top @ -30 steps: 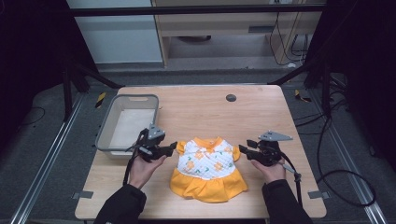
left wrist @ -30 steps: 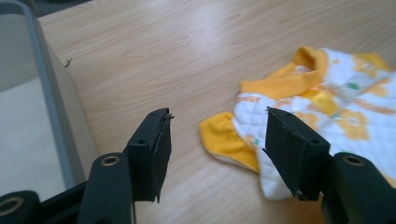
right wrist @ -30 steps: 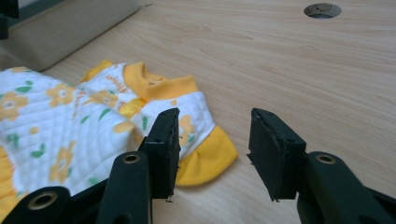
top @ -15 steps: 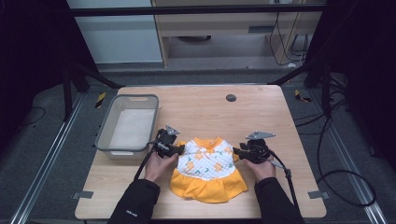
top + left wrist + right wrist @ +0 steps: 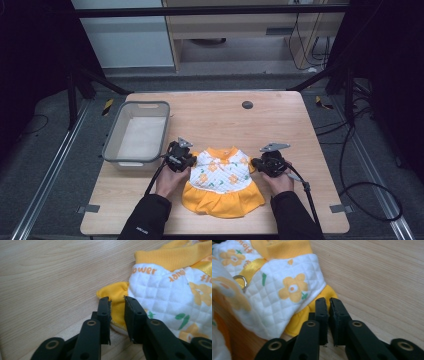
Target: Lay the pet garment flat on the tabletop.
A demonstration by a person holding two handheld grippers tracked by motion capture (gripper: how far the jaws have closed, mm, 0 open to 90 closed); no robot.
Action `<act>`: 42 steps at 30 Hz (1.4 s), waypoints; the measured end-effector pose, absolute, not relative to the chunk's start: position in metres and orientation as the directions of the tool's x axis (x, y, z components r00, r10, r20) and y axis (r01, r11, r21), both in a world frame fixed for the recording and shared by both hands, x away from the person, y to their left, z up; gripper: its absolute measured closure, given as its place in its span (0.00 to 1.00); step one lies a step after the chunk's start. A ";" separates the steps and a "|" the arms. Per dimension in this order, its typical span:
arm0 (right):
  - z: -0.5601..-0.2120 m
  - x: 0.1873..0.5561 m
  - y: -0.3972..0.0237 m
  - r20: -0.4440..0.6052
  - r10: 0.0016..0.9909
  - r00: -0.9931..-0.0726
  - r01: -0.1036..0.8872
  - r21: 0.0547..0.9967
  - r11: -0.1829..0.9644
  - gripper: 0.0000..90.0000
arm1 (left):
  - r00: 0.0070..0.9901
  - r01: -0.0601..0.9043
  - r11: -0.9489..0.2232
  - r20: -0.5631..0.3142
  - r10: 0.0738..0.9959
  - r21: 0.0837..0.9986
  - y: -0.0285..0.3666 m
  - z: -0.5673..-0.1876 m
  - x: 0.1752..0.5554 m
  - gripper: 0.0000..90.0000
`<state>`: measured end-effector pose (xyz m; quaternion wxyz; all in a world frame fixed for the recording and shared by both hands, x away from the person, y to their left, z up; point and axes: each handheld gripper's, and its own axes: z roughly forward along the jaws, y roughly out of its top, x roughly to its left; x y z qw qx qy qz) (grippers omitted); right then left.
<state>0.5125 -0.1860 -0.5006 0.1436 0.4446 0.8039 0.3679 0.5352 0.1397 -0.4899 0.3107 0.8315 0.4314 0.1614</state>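
A small dress [image 5: 220, 182] lies flat near the table's front edge, with a white quilted top printed with orange flowers, a yellow collar, yellow sleeves and a yellow skirt. My left gripper [image 5: 187, 161] is at the dress's left sleeve. In the left gripper view the dress [image 5: 170, 295] lies to the right, and the left gripper [image 5: 117, 298] has its jaws a narrow gap apart, with the yellow sleeve [image 5: 112, 291] showing between them. My right gripper [image 5: 256, 164] is at the other sleeve. In the right gripper view its jaws [image 5: 329, 300] are nearly together on the yellow sleeve [image 5: 325, 293] of the dress [image 5: 274, 290].
A grey plastic bin [image 5: 112, 145] stands at the table's left, just behind my left gripper. A small black disc [image 5: 247, 105] lies near the far edge. Bare wooden tabletop [image 5: 280, 125] stretches behind and to the right of the dress.
Both grippers have moved inward from beside the dress to its sleeves. The dress has stayed flat where it lay.
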 end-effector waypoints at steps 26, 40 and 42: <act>-0.418 0.554 -0.177 0.052 0.873 -0.485 0.385 0.909 0.160 0.97 | 0.465 0.449 -0.272 0.037 0.884 0.851 0.139 -0.389 0.564 0.79; -0.427 0.535 -0.189 0.027 0.854 -0.519 0.424 0.876 0.230 0.82 | 0.537 0.475 -0.294 -0.009 0.843 0.829 0.153 -0.406 0.537 0.66; -0.433 0.528 -0.187 0.042 0.836 -0.547 0.437 0.866 0.243 0.83 | 0.564 0.481 -0.325 -0.003 0.826 0.814 0.150 -0.415 0.530 0.68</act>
